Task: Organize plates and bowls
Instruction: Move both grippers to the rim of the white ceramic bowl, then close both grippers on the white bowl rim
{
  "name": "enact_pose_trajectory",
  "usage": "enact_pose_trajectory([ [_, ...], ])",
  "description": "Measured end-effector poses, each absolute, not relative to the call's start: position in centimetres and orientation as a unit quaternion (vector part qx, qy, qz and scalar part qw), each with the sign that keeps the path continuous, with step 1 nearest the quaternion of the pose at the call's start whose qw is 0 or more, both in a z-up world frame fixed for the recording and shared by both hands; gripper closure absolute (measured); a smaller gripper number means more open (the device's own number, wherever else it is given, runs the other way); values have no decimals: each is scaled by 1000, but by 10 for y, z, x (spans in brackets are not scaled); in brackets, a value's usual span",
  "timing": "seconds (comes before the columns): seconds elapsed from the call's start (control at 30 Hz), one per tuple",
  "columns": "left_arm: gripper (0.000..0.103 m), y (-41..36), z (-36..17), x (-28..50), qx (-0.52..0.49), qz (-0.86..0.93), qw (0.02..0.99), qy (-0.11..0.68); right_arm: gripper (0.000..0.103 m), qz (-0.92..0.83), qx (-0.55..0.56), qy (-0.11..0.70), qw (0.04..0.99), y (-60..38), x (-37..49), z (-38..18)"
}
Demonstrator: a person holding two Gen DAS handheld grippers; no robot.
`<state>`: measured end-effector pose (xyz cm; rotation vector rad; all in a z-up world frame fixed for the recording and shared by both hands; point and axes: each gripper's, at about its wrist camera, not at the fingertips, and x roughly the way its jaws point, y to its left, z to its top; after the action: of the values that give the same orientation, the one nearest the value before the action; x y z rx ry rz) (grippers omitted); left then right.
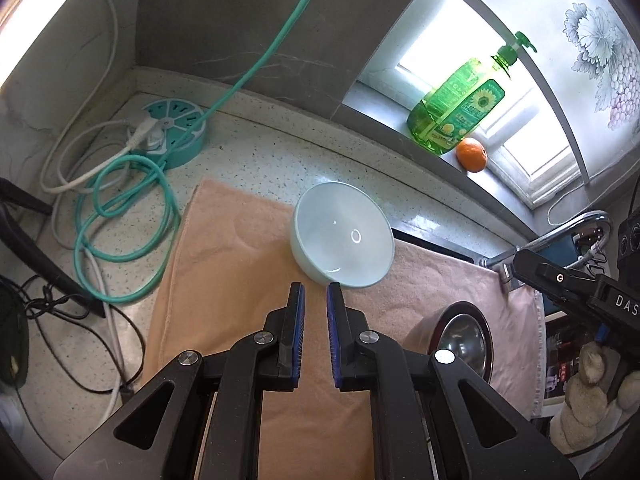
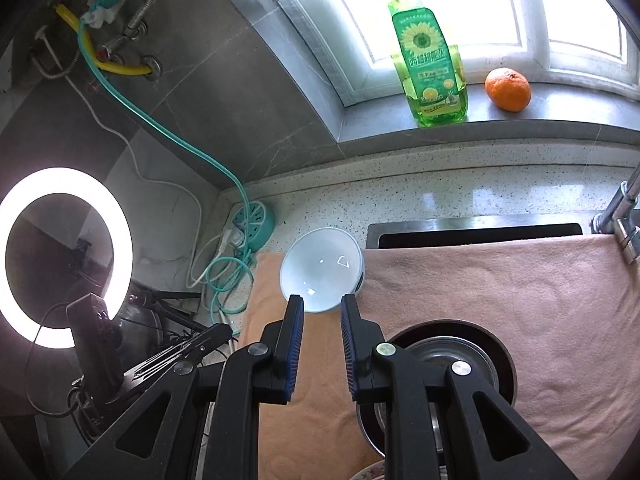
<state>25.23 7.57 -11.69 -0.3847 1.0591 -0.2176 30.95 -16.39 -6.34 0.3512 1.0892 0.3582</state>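
A pale blue-white bowl [image 1: 342, 236] stands upright on a peach towel [image 1: 224, 260], at the seam with a pink towel [image 2: 520, 280]. My left gripper [image 1: 316, 286] hovers just in front of the bowl's near rim, its blue pads nearly together with nothing between them. In the right wrist view the same bowl [image 2: 320, 268] lies just beyond my right gripper [image 2: 322, 300], whose jaws stand a little apart and empty. A steel bowl with a dark red rim [image 2: 460, 356] sits on the pink towel, to the right under the right gripper's arm. A floral plate edge [image 2: 372, 474] peeks in at the bottom.
A sink [image 2: 480, 232] and faucet [image 2: 624, 208] lie behind the pink towel. A green soap bottle [image 2: 432, 60] and an orange [image 2: 508, 90] stand on the windowsill. A teal socket hub [image 1: 172, 132] with coiled cables sits left. A ring light [image 2: 64, 256] glows far left. A gloved hand [image 1: 592, 396] holds the other gripper.
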Motion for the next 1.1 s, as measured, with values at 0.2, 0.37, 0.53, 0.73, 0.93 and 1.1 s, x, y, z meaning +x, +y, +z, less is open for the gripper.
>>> enact_pose_trajectory([
  [0.2, 93, 81, -134, 282, -192, -104, 830, 513, 86, 152, 161, 542, 811, -153, 342, -98],
  [0.37, 93, 83, -144, 302, -202, -106, 822, 522, 86, 142, 155, 560, 802, -147, 363, -120],
  [0.53, 93, 83, -155, 321, -212, -110, 809, 538, 86, 135, 147, 575, 794, -141, 382, -138],
  [0.73, 93, 81, -161, 336, -212, -110, 803, 546, 86, 127, 154, 593, 780, -140, 402, -159],
  [0.93, 93, 81, -167, 339, -211, -109, 800, 551, 86, 127, 153, 603, 772, -137, 410, -171],
  [1.1, 93, 77, -170, 338, -205, -111, 799, 554, 86, 126, 154, 610, 767, -136, 413, -178],
])
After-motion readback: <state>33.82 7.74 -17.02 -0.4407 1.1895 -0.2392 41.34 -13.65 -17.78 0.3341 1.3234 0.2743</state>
